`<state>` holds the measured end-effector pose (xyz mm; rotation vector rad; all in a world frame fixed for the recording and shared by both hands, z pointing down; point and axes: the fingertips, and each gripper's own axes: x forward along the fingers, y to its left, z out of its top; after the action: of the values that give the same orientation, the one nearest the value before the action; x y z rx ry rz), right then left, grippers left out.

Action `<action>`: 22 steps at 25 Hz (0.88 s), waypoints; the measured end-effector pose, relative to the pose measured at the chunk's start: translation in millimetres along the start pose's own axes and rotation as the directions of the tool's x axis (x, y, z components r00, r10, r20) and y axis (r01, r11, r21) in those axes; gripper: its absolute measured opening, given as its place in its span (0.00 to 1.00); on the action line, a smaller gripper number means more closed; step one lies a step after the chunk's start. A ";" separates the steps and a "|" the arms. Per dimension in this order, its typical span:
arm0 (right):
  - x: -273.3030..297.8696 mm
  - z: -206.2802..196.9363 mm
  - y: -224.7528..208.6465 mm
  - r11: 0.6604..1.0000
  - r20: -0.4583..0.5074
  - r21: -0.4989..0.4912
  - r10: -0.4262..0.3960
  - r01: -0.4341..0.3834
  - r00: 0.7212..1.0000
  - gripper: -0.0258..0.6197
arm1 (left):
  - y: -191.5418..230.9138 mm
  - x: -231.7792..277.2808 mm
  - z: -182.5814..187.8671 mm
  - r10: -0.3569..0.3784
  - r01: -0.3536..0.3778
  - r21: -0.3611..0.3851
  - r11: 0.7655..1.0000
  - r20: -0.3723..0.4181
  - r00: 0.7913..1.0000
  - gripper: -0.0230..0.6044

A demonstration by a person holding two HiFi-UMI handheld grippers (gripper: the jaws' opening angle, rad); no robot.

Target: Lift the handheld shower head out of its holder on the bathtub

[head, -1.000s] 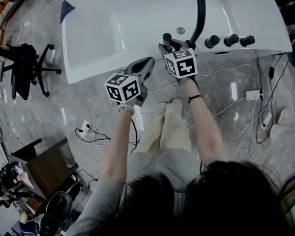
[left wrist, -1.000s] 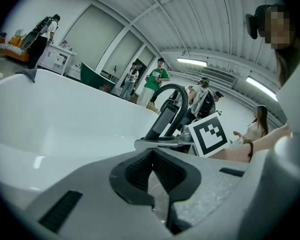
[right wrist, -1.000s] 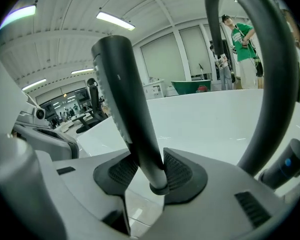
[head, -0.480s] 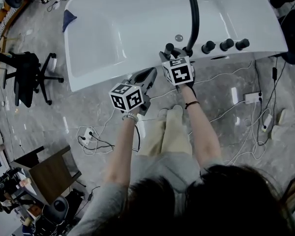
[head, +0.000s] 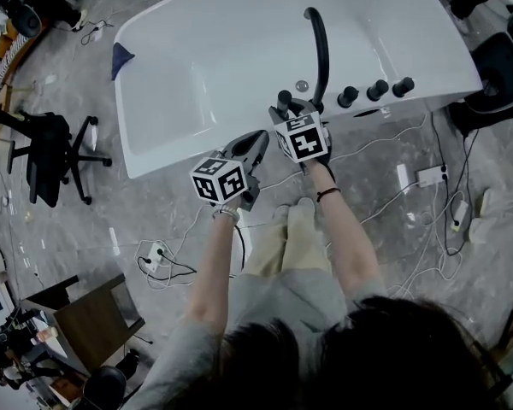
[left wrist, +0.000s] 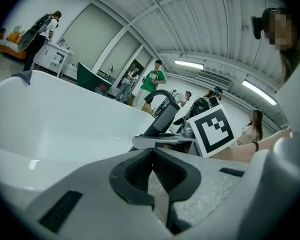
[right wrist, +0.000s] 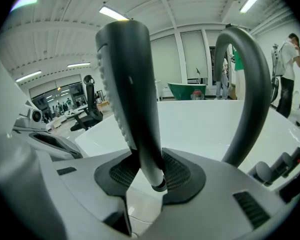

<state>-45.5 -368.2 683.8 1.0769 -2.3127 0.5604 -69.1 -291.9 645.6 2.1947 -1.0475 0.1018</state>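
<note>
The black handheld shower head (right wrist: 132, 84) stands upright between the pads of my right gripper (right wrist: 150, 171), which have just closed in and now press on its handle. The handle's lower end shows just under the pads, above the white bathtub's rim (right wrist: 190, 124); its holder is hidden. In the head view the right gripper (head: 285, 109) is at the tub's near rim (head: 179, 148), beside the black arched spout (head: 321, 49). My left gripper (head: 258, 140) hangs just left of it, off the rim. Its jaws (left wrist: 152, 169) are shut with nothing in them, and the shower head (left wrist: 165, 118) rises ahead of them.
Three black knobs (head: 376, 90) sit on the rim right of the spout. A black office chair (head: 43, 143) stands left of the tub. Cables and power strips (head: 427, 176) lie on the marble floor. A wooden table (head: 90, 319) is at lower left. People stand beyond the tub.
Both grippers have risen a little at the tub's rim, the right one with the shower head in its jaws. The head camera's view has shifted, so more floor shows.
</note>
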 end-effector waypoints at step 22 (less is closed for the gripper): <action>-83.5 70.8 23.3 0.999 0.119 -0.041 0.002 0.003 0.993 0.25 | -52.6 -26.9 51.9 -0.092 0.088 0.091 0.992 0.038 0.995 0.05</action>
<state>-38.3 -346.3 574.2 1.1192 -2.4148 0.4571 -60.9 -283.6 567.8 2.3304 -0.9821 0.0636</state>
